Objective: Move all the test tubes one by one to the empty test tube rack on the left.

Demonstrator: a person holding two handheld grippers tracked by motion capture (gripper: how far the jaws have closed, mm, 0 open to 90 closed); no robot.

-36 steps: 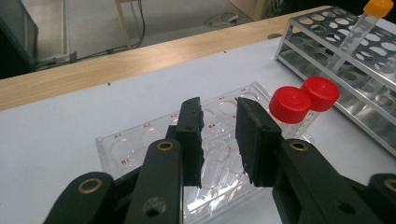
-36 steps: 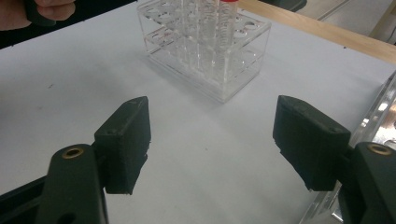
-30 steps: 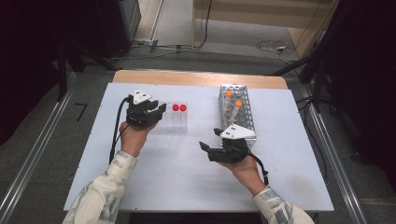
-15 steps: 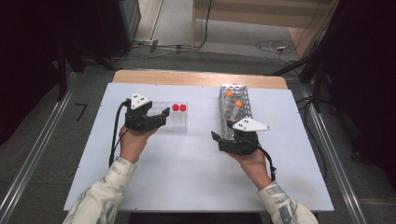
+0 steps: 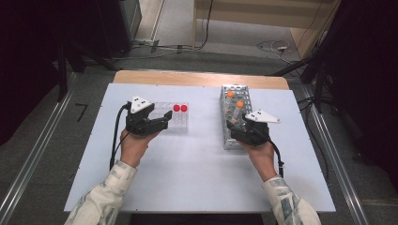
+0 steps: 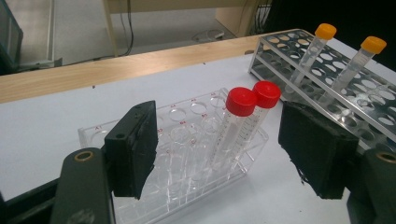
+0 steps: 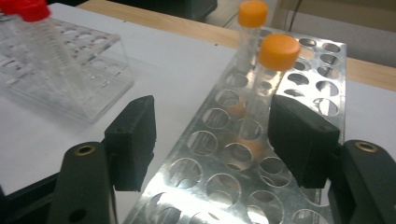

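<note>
The nearer orange-capped tube (image 7: 273,79) stands roughly upright in the metal rack (image 7: 219,163), cap up, its lower half blurred behind glare. Right gripper (image 7: 212,140) jaws gape around it without touching, having just been closing a little. Left gripper (image 6: 224,154) stands open before two red-capped tubes (image 6: 233,126) in the clear rack (image 6: 187,154), whose near end is cut off.

Lab: tube racks (image 5: 236,117), capped tubes (image 6: 236,123)

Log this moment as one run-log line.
left claw: open, at clear rack, red-capped tubes seated | right claw: open over metal rack, nearer orange-capped tube ahead, not gripped
</note>
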